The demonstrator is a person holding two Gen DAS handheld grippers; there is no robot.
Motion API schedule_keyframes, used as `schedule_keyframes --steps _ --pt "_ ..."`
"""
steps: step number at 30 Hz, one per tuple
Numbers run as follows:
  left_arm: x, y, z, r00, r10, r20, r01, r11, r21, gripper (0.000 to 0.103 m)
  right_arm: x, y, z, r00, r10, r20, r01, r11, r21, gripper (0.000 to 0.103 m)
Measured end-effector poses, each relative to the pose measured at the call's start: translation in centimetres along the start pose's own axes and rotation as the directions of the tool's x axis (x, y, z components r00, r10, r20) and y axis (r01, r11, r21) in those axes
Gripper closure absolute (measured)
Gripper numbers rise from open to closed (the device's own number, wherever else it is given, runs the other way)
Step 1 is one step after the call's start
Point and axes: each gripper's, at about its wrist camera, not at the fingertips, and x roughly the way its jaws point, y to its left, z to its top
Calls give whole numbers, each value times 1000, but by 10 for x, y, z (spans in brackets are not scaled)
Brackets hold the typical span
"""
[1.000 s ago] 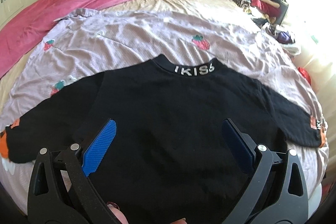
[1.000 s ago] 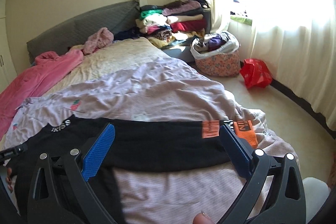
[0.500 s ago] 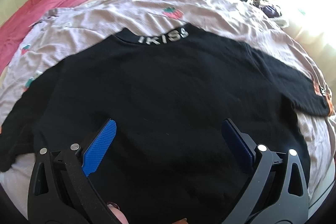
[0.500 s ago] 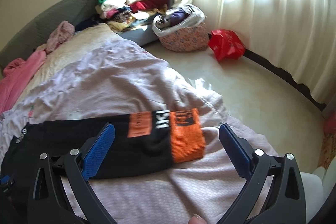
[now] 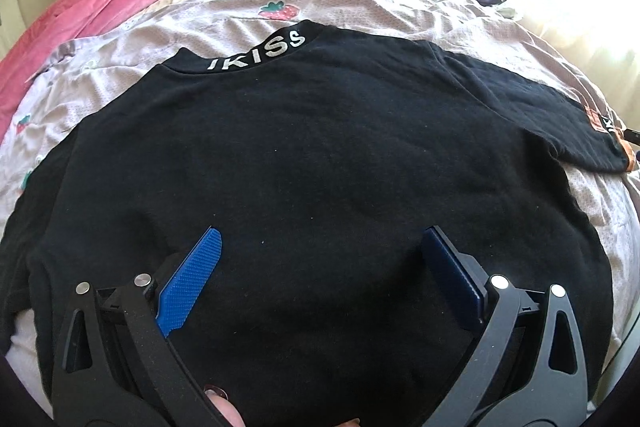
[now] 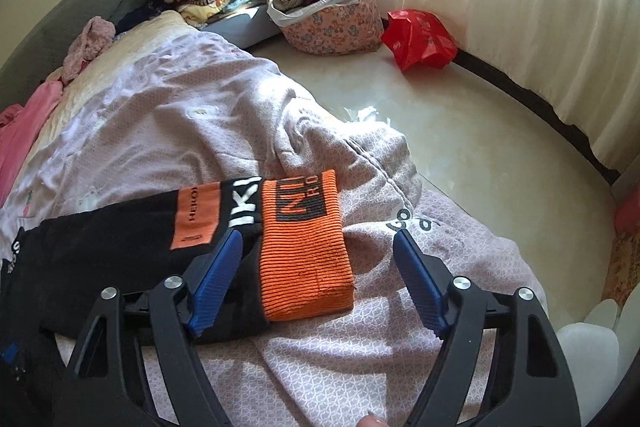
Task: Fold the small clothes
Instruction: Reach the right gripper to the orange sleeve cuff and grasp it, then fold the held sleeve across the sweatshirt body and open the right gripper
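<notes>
With both sets of jaws spread and empty, I see the soft, limp black knit sweater (image 5: 320, 163) flat on the bed beneath my left gripper (image 5: 320, 267), its thicker orange ribbed cuff (image 6: 306, 247) between my right gripper (image 6: 318, 259) jaws, the firmest spot to pinch.

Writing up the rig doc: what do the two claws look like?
Both match: left claw and right claw have matte black triangulated plastic frames with silver pivot screws and flat blue textured finger pads. No cables or markings visible; sleeves out of view.
</notes>
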Motion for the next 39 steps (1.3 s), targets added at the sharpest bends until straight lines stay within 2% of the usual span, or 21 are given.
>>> schedule_keyframes --steps 3,5,6,7,9,14,15,18,20,24,30,37,39 --pt "0 0 0 1000 -3 14 3 1000 12 9 10 2 1 1000 18 -22 -18 1000 1 43" --pt "-1 1 0 1000 -8 17 7 1000 12 9 18 3 2 998 39 -46 -39 999 2 58" --pt "-2 2 1 1000 -11 22 11 1000 13 9 21 4 2 997 54 -54 -54 999 -1 72" --pt "-4 2 2 999 -12 32 11 1000 15 9 20 7 2 996 74 -54 -75 997 -13 81" --pt "-7 3 3 999 -10 42 9 1000 17 9 13 12 4 994 105 -39 -107 994 -35 91" --pt "-18 9 9 998 -9 70 8 1000 15 9 -18 31 9 979 205 13 -202 972 -119 95" --pt "-19 10 10 997 -8 72 7 1000 14 9 -24 34 9 976 218 20 -213 968 -133 99" --pt "-26 15 14 997 -14 79 14 1000 0 9 -48 53 10 957 288 47 -276 945 -177 99" --pt "-31 18 16 996 -20 86 20 1000 -6 9 -61 66 11 951 303 57 -285 935 -212 99" --pt "-41 24 18 994 -23 105 24 1000 -13 9 -90 99 12 923 376 80 -342 899 -274 99" --pt "-51 40 20 994 -26 107 31 998 -51 9 -126 165 10 859 508 66 -454 815 -360 99" --pt "-55 65 15 996 -24 89 35 992 -124 9 -151 258 -3 765 644 -21 -584 680 -443 99" --pt "-57 73 13 996 -13 89 26 989 -148 9 -154 280 -8 747 663 -48 -607 651 -455 99"
